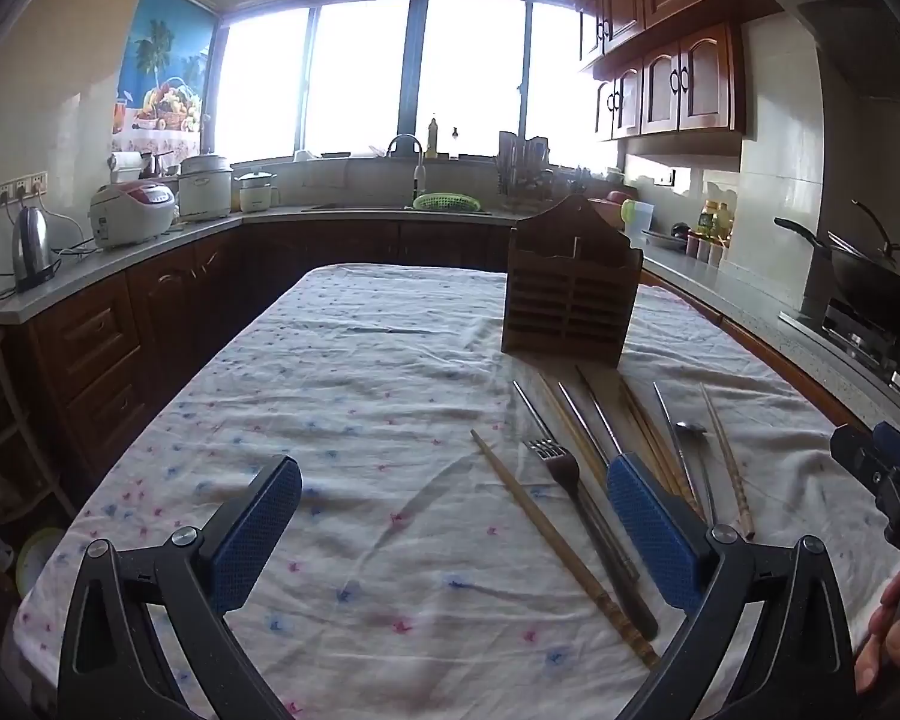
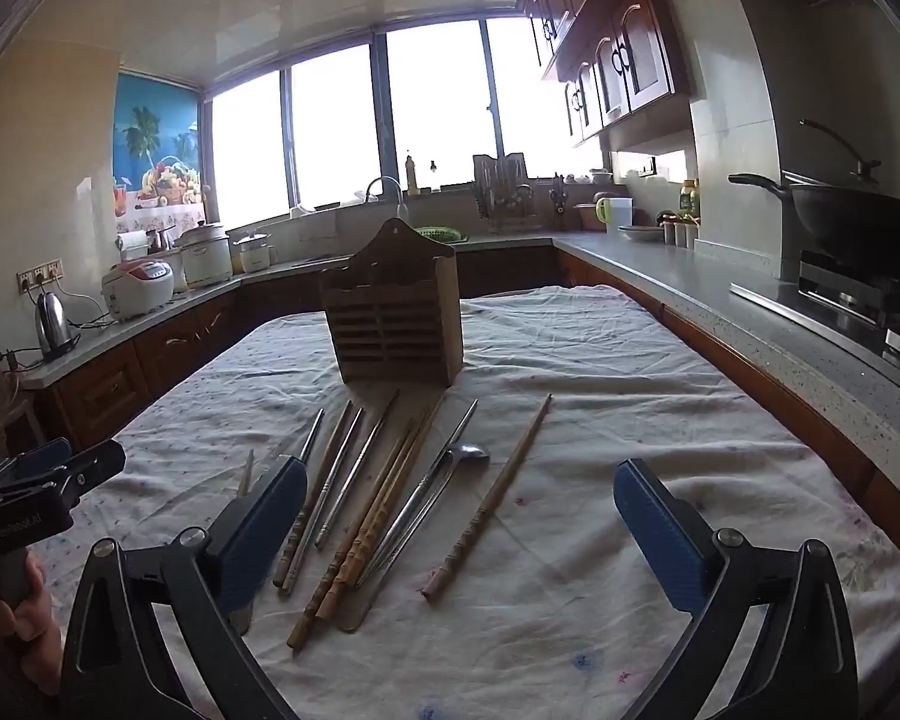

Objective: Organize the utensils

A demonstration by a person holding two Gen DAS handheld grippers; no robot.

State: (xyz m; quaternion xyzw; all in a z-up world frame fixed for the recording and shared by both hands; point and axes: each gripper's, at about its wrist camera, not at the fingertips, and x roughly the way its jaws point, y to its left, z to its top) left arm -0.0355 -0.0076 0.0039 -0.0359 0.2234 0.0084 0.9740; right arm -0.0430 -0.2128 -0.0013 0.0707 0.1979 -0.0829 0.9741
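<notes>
A slatted wooden utensil holder [image 1: 570,294] [image 2: 396,312] stands upright on the cloth-covered table [image 1: 330,396] [image 2: 600,372]. In front of it lie loose utensils: a fork [image 1: 561,468], a spoon [image 1: 690,429] [image 2: 468,453], bamboo chopsticks [image 1: 564,552] [image 2: 378,516] and metal chopsticks [image 1: 594,414] [image 2: 342,480]. One bamboo chopstick [image 2: 492,498] lies apart on the right. My left gripper [image 1: 456,531] [image 2: 72,462] hovers open, left of the pile and holding nothing. My right gripper [image 2: 462,534] [image 1: 870,447] is open above the near ends of the utensils, touching none.
Kitchen counters surround the table on three sides. A wok [image 2: 858,228] sits on the stove at the right; rice cookers [image 1: 132,213] and a kettle [image 1: 30,246] stand at the left. A hand [image 2: 24,618] holds the left gripper's handle.
</notes>
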